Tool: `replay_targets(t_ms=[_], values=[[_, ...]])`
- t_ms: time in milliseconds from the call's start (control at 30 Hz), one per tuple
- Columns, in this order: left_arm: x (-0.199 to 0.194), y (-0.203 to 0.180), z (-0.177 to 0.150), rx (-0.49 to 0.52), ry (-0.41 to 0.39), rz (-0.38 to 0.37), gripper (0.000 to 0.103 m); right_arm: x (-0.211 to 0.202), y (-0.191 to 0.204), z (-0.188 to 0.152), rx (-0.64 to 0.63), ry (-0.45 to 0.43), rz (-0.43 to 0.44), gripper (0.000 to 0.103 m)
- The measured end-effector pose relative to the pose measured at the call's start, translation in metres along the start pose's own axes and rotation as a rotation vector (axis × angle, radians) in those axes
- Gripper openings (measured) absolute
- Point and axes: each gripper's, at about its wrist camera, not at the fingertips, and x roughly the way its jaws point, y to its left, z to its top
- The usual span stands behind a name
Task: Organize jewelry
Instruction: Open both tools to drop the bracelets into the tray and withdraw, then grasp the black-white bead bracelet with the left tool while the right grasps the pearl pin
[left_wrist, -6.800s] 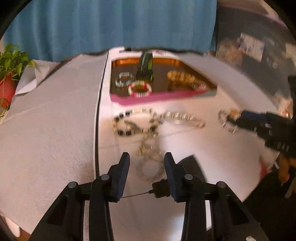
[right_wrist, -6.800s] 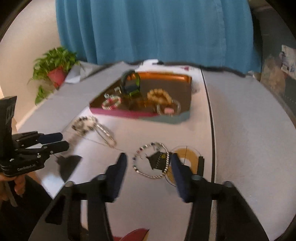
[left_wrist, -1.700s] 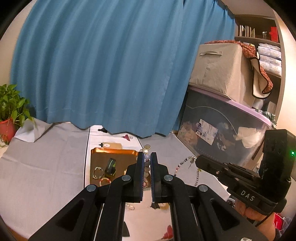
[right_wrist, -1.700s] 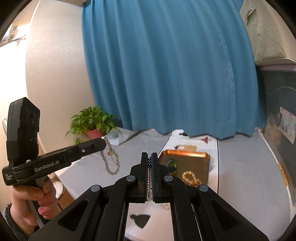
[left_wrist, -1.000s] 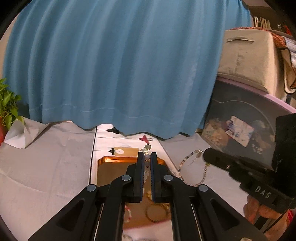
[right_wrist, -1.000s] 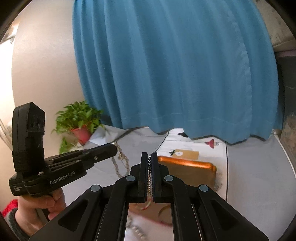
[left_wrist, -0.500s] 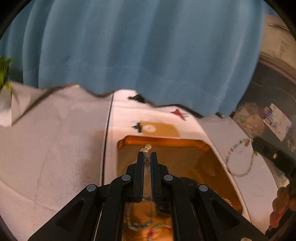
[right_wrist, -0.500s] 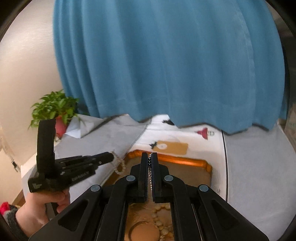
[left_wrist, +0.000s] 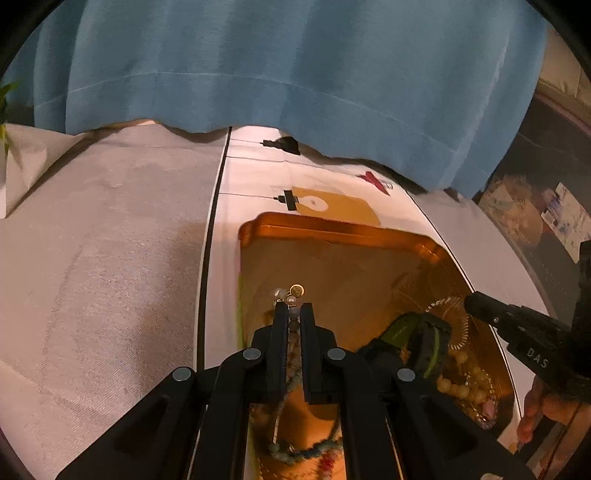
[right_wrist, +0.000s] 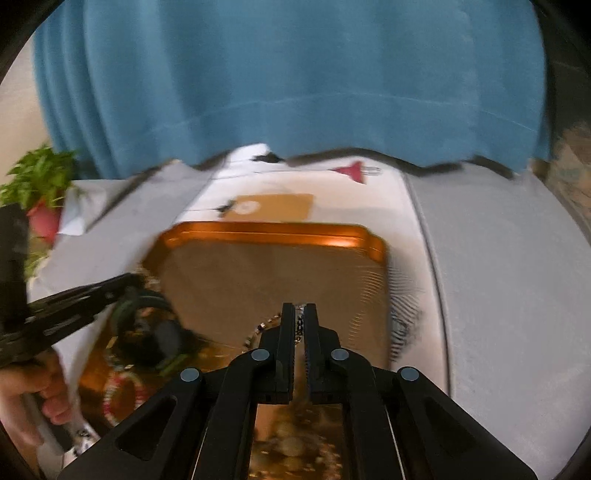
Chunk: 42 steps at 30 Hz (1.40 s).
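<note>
My left gripper (left_wrist: 293, 314) is shut on a pale bead necklace (left_wrist: 291, 295) with a gold charm and holds it low over the left side of the orange tray (left_wrist: 332, 229). My right gripper (right_wrist: 300, 314) is shut on a dark bead bracelet (right_wrist: 299, 325) over the tray's right half (right_wrist: 273, 230). From the left wrist view the right gripper (left_wrist: 472, 304) comes in from the right with a silver chain (left_wrist: 448, 306) at its tip. A black and green watch (left_wrist: 413, 336) and cream beads (left_wrist: 465, 376) lie in the tray.
A blue curtain (left_wrist: 295, 74) hangs behind the table. A white runner with a tan tag (left_wrist: 332, 205) lies beyond the tray. Grey cloth (left_wrist: 92, 240) covers the table on the left. A potted plant (right_wrist: 37, 192) stands at the far left.
Both grippers have come down and forward from high above the table to just over the tray, each still holding its piece. The tray now fills the lower view.
</note>
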Motion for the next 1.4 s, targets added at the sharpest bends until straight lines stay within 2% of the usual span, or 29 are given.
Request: replay_targets(t_ms=[33,67,100,133,167,200,300,500,567,667,700,867,1000,1100,1200,1300,1400], values=[[-0.003,-0.002,0.002,-0.002,-0.005,0.004,0.007,-0.001,-0.002,0.000,0.003,0.005,-0.001,0.020],[-0.008,-0.004,0.003,-0.006,-0.014,0.000,0.010,-0.004,-0.003,0.000,0.011,0.000,0.009,0.038],[-0.011,-0.005,0.004,-0.006,-0.020,-0.004,0.019,-0.007,-0.004,0.001,0.019,-0.012,0.018,0.056],[-0.020,-0.010,0.006,-0.001,-0.035,0.000,0.036,-0.014,-0.004,0.000,0.025,-0.033,0.029,0.063],[-0.026,-0.013,0.008,0.006,-0.049,0.011,0.045,-0.022,-0.004,0.001,0.029,-0.056,0.035,0.068],[-0.031,-0.015,0.009,0.015,-0.063,0.015,0.053,-0.030,-0.003,0.001,0.035,-0.074,0.041,0.068],[-0.056,-0.029,0.009,0.046,-0.104,0.021,0.057,-0.052,-0.001,-0.003,0.083,-0.123,0.067,0.068],[-0.113,-0.055,-0.017,0.114,-0.122,0.030,0.059,-0.111,0.023,-0.013,0.090,-0.217,0.094,0.068],[-0.143,-0.064,-0.034,0.113,-0.129,0.028,0.061,-0.134,0.034,-0.017,0.066,-0.238,0.070,0.068],[-0.182,-0.077,-0.053,0.106,-0.129,0.013,0.062,-0.174,0.052,-0.029,0.041,-0.249,-0.044,0.068],[-0.196,-0.082,-0.059,0.106,-0.130,0.010,0.063,-0.188,0.056,-0.036,0.029,-0.259,-0.053,0.068],[-0.258,-0.107,-0.089,0.109,-0.162,0.015,0.068,-0.255,0.069,-0.075,0.029,-0.249,-0.016,0.068],[-0.306,-0.130,-0.112,0.113,-0.210,0.005,0.071,-0.297,0.088,-0.102,-0.022,-0.201,-0.034,0.068],[-0.340,-0.151,-0.129,0.138,-0.245,0.015,0.073,-0.334,0.096,-0.122,-0.012,-0.198,0.038,0.068],[-0.367,-0.168,-0.141,0.165,-0.280,0.022,0.077,-0.372,0.109,-0.135,-0.042,-0.224,0.050,0.068],[-0.391,-0.171,-0.154,0.125,-0.344,0.007,0.080,-0.405,0.121,-0.144,-0.078,-0.274,0.045,0.068],[-0.403,-0.166,-0.168,0.109,-0.378,-0.002,0.081,-0.421,0.127,-0.153,-0.087,-0.309,0.048,0.068]])
